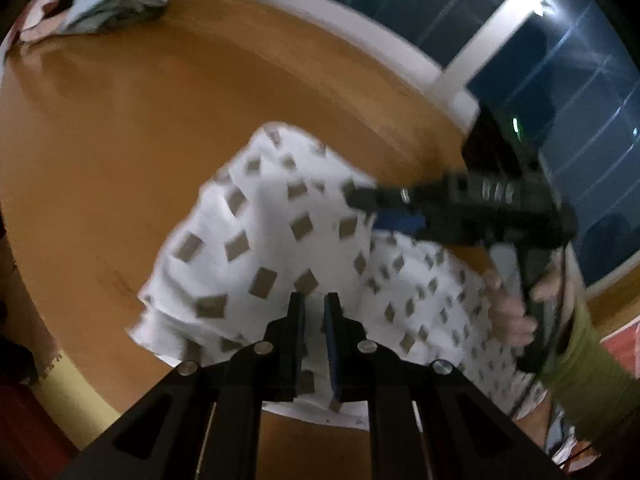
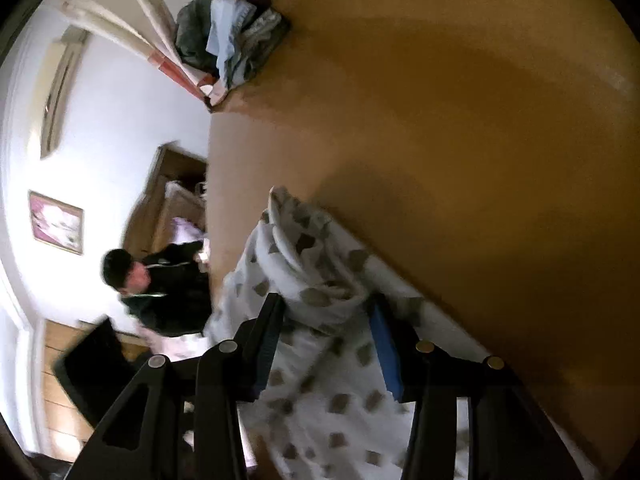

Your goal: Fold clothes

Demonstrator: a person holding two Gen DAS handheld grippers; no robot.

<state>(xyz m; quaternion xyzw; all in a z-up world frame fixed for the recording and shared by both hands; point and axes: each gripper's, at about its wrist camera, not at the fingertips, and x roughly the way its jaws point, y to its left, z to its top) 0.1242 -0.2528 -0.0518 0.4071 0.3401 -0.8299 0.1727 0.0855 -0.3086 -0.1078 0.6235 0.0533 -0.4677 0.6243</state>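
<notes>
Orange table [image 1: 120,140]: patterned garment [image 1: 260,216] between left claw [image 1: 314,312].

We see our right gripper [image 2: 326,320], jaws spread, around a bunched fold of the white patterned garment [image 2: 320,360] on the orange table [image 2: 460,140]; a pile of clothes [image 2: 230,38] sits at the far corner, a seated person [image 2: 160,284] beyond.

the left wrist view looks down, close, over the orange table [image 1: 140,128], with windows at upper right of the frame. the right wrist view is rolled sideways, table at right, room at left. both share the patterned white cloth [image 1: 280,240] and the clothes pile [image 2: 232,40].
</notes>
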